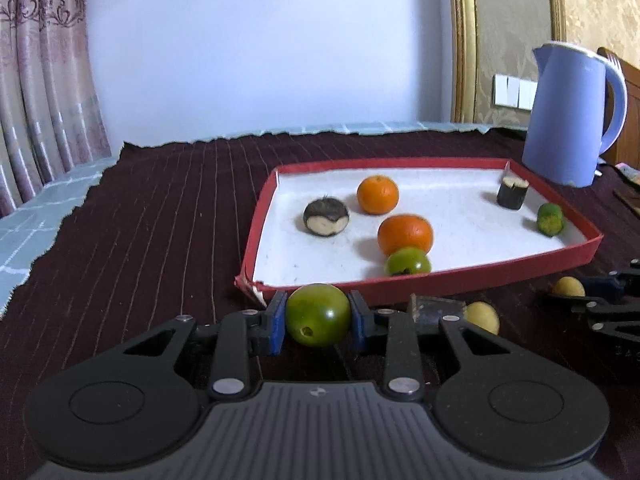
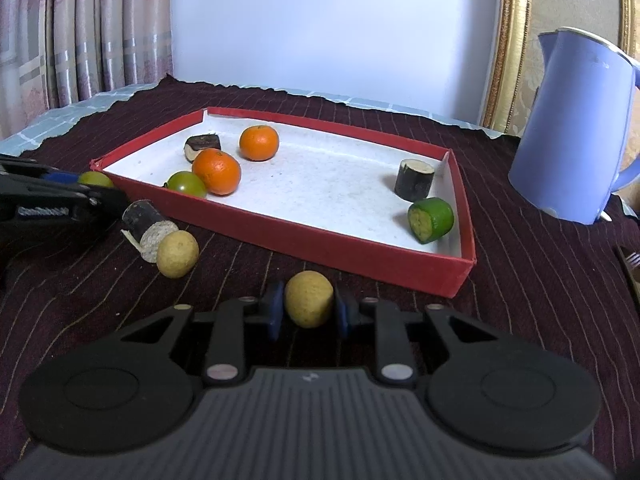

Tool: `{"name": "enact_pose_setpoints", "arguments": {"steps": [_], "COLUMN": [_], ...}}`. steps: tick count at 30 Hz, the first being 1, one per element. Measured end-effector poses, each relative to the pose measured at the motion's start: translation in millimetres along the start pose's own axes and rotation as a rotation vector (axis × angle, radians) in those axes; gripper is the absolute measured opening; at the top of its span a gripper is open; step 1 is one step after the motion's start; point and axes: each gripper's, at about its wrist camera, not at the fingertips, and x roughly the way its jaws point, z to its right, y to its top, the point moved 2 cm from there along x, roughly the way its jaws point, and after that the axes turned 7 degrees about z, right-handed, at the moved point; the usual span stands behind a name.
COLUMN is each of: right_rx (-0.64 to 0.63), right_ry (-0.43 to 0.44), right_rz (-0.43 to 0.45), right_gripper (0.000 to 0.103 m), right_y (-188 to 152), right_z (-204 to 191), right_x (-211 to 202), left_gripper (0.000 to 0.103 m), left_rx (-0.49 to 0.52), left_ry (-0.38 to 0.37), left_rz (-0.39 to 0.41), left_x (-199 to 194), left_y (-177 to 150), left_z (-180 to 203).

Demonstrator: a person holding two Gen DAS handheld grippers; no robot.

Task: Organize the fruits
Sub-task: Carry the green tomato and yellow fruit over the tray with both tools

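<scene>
My left gripper (image 1: 318,316) is shut on a round green fruit (image 1: 318,314), just in front of the near left corner of the red tray (image 1: 440,284). My right gripper (image 2: 309,306) is shut on a small yellow fruit (image 2: 309,300), in front of the tray's near wall (image 2: 320,240). The tray holds two oranges (image 1: 378,194) (image 1: 405,234), a green fruit (image 1: 408,261), a dark peeled fruit (image 1: 325,217), a dark cane piece (image 1: 512,192) and a cut green fruit (image 1: 550,219). Another yellow fruit (image 2: 177,253) and a cane piece (image 2: 146,230) lie on the cloth outside the tray.
A blue kettle (image 1: 574,116) stands behind the tray's right corner. The dark striped cloth (image 1: 160,208) covers the table, with its far edge near the white wall. A fork (image 2: 632,258) lies at the right edge. Curtains hang at the left.
</scene>
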Motion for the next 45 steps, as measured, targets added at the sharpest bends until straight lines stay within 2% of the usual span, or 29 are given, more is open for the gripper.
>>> {"name": "enact_pose_setpoints", "arguments": {"steps": [6,11,19,45], "right_rx": [0.045,0.063,0.088,0.061], "right_ry": [-0.008,-0.014,-0.027,-0.031], "right_rz": [0.031,0.065,0.126,0.166], "right_gripper": [0.024,0.024,0.025,0.025], "right_y": [2.6,11.8,30.4,51.4], "right_z": [4.4,5.0,9.3,9.1], "right_x": [-9.8,-17.4,-25.7,-22.3], "left_gripper": [0.031,0.031,0.031,0.031], "left_rx": [-0.011,-0.025,-0.022,0.009], "left_ry": [-0.037,-0.036,0.001,0.078], "left_rz": [0.017,-0.01,-0.022,-0.07], "left_x": [-12.2,-6.0,1.7,30.5], "left_y": [7.7,11.4,22.0,38.6], "left_z": [21.9,38.2,49.2,65.0]}}
